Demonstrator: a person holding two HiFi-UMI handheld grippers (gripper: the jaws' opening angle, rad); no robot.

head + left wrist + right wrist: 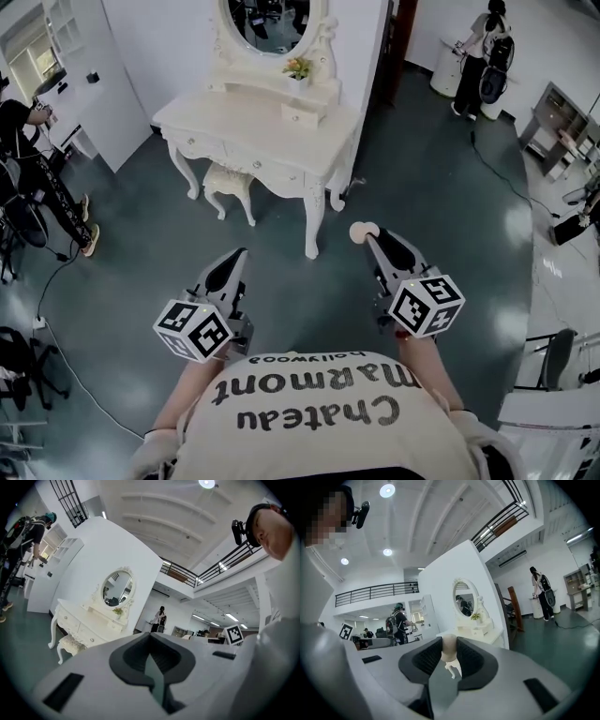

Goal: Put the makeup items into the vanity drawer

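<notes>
The big white vanity [217,120] stands by the wall [169,37]. Well back from the vanity, the left hand-held gripper [240,252] is closed tight with nothing in it. The right hand-held gripper [372,240] pinches a small tan makeup sponge [449,644], also well back from the vanity.

The vanity [253,131] was cream-white, its stool [228,183] matching, on a dark teal-grey floor [141,253]. The left gripper [238,254] and right gripper [367,236] were pale grey with black pads and black-and-white square-patterned cubes. The makeup sponge [449,645] was beige.
</notes>
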